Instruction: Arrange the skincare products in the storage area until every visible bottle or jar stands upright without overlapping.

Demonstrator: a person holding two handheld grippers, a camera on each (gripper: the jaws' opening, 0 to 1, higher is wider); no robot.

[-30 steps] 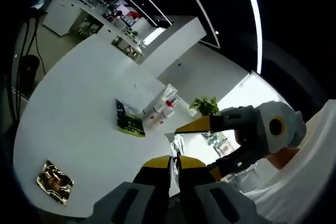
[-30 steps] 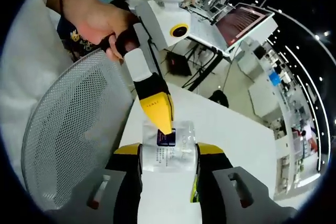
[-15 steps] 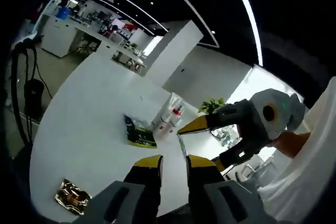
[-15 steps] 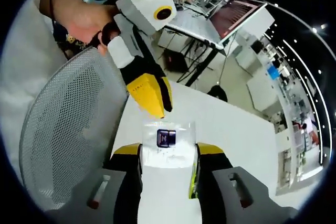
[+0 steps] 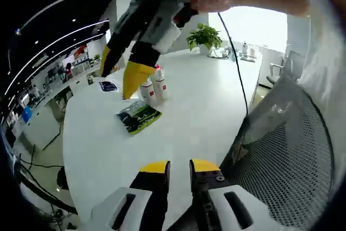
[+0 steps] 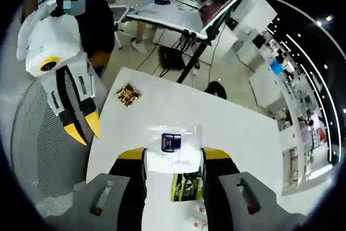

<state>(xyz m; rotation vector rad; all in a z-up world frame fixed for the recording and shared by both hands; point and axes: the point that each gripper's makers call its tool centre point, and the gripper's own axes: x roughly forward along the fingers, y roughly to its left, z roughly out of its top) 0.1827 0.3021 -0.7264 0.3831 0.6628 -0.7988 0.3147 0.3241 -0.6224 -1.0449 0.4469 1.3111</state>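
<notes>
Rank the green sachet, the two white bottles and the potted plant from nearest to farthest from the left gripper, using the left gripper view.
1. Green sachet: flat on the white table, just beyond the left gripper and slightly to its left.
2. Two white bottles: upright behind the sachet, by the other gripper's yellow jaws.
3. Potted plant: at the table's far edge, toward the bright window.

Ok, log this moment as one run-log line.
left gripper: open, empty | right gripper: shut on clear sachet, above white table | two white bottles: upright | green packet: flat

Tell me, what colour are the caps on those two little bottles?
Red caps on white bottles, best seen in the left gripper view.
</notes>
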